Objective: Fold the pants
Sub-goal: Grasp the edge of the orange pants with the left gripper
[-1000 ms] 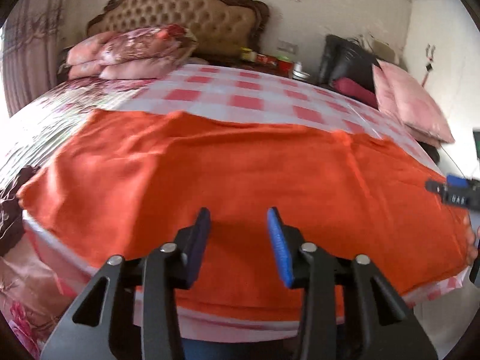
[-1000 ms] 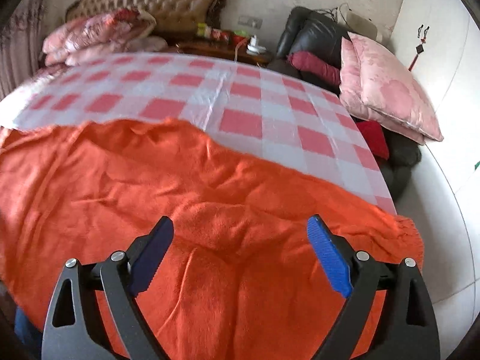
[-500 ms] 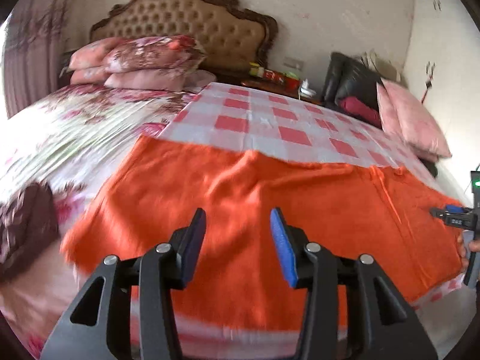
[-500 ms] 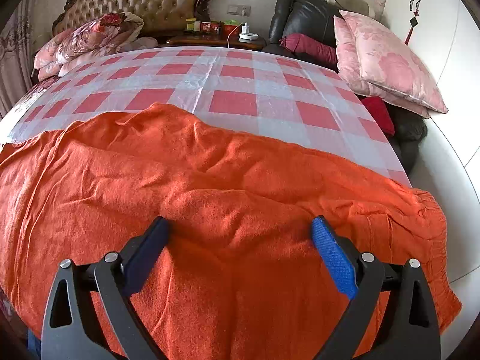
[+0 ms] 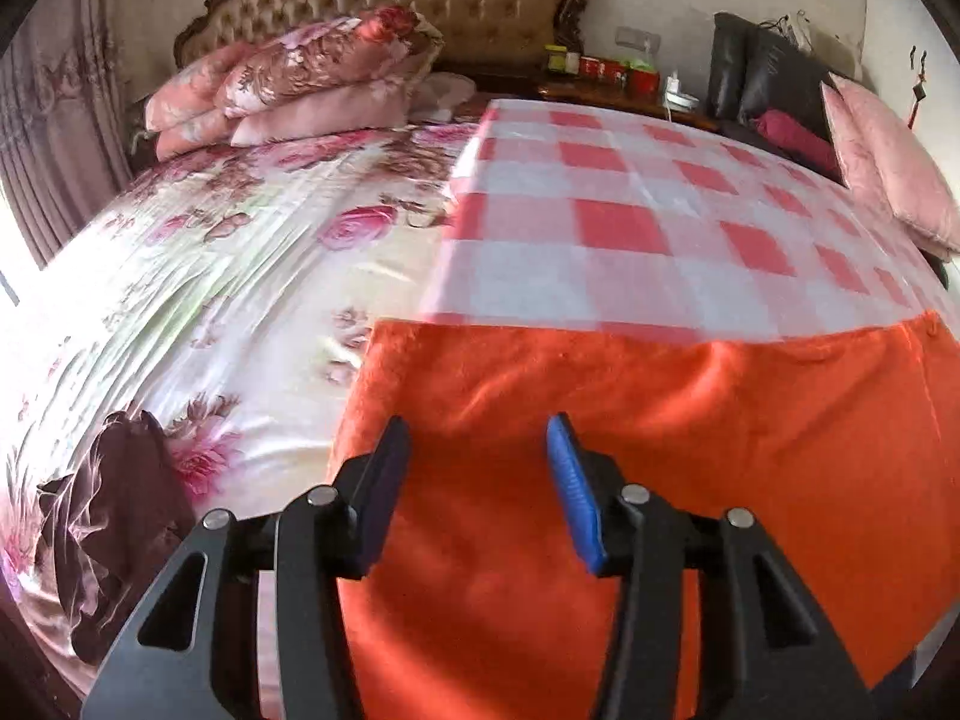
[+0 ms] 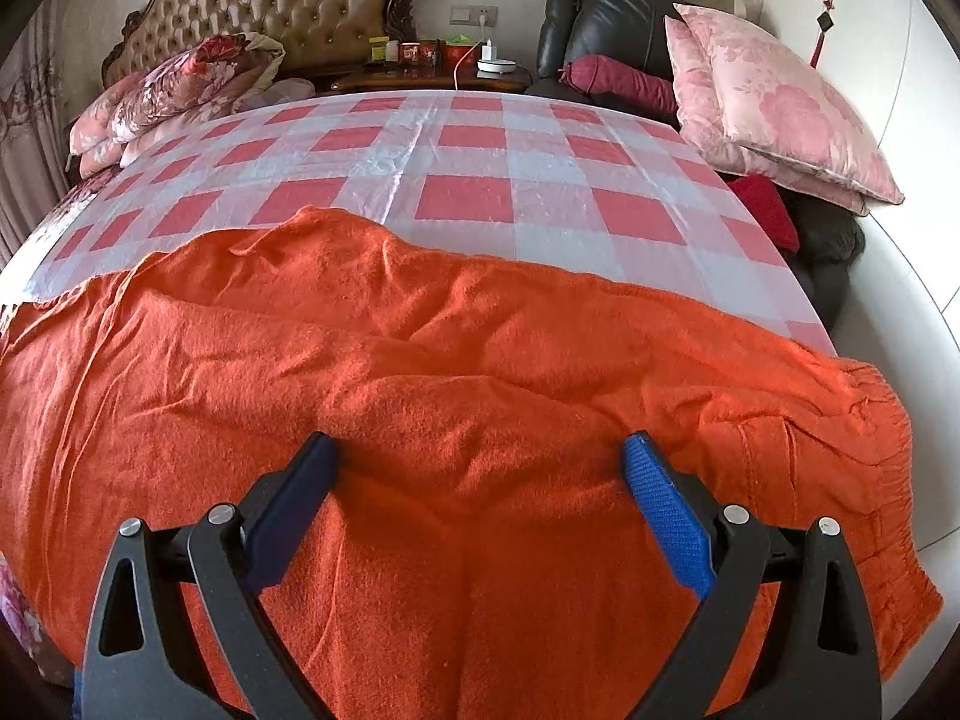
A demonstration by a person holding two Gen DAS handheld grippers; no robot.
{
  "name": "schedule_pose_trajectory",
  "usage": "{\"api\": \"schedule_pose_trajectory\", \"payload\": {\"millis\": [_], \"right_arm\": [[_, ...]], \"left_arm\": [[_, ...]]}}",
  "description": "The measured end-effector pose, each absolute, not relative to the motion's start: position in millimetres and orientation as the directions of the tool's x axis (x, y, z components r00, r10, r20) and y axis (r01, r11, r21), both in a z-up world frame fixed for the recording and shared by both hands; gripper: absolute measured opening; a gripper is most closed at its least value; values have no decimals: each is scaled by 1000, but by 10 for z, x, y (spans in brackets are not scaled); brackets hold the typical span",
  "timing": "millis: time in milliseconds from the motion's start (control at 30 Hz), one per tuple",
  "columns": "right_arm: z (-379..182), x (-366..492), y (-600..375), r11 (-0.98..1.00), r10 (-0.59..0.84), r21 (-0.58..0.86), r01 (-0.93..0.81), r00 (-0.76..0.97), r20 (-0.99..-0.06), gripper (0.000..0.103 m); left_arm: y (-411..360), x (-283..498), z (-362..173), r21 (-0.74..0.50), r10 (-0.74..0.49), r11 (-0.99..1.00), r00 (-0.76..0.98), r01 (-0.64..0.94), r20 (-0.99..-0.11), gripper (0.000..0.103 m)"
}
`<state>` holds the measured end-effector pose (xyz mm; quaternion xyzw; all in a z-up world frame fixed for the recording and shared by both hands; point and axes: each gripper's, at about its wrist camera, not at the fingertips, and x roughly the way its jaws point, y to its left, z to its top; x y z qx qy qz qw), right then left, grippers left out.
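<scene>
— Left gripper [image 5: 477, 450]: how is it held?
— Parted, over the pants [image 5: 660, 450]' leg end; nothing is clasped.
— Right gripper [image 6: 480, 462]?
— Spread wide over the pants. They are laid crosswise on the checked sheet [image 6: 480, 168], waistband rightward.

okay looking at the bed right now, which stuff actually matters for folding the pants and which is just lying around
Belongs to the job:
- orange pants, spread across the bed's near edge
- left tongs, open
- right tongs, open
- checkered sheet under the pants

Just lying about:
- floral pillows
- pink cushions
- dark cloth
- nightstand clutter
</scene>
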<state>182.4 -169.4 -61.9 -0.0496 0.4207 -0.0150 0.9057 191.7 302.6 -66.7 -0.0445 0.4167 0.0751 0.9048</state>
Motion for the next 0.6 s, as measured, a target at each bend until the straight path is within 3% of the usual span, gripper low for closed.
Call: {"api": "schedule_pose_trajectory", "payload": {"millis": [67,100,133,200,267,333,400,433,600], "right_arm": [[-619,1822,-1696,995,-67,-100,-14,645,-761,92],[-617,1821,-1692,995,-70,-103,-14,646,-760,92],[-616,1824,-1691,994,-72,-106,-14,647,-759,92],[-616,1826,-1700,995,-69,-102,-14,646,-761,92],[-618,1824,-1699,995,-69,-102,-14,646,-760,92],[-614,1827,-1689,995,-70,-103,-13,646,-760,92],[-615,1827,-1696,994,-75,-108,-12,648,-758,92],[-619,1827,-1692,994,-77,-111,-11,649,-757,92],[-628,1823,-1684,994,-75,-107,-9,649,-757,92]], "left_arm": [[3317,1784,-578,-79,132,957,666,-278,-734,52],[3484,1604,-492,-151,133,938,723,-314,-678,61],[3557,1498,-458,-167,156,926,749,-337,-644,67],[3675,1200,-434,-170,206,915,786,-366,-583,70],[3760,1069,-493,-207,176,909,784,-362,-595,69],[3905,915,-633,-320,79,880,772,-351,-630,68],[4009,824,-731,-426,-18,848,786,-316,-618,60],[4037,822,-761,-442,-40,844,787,-302,-615,55],[4024,836,-856,-472,-95,826,748,-309,-657,54]]}}
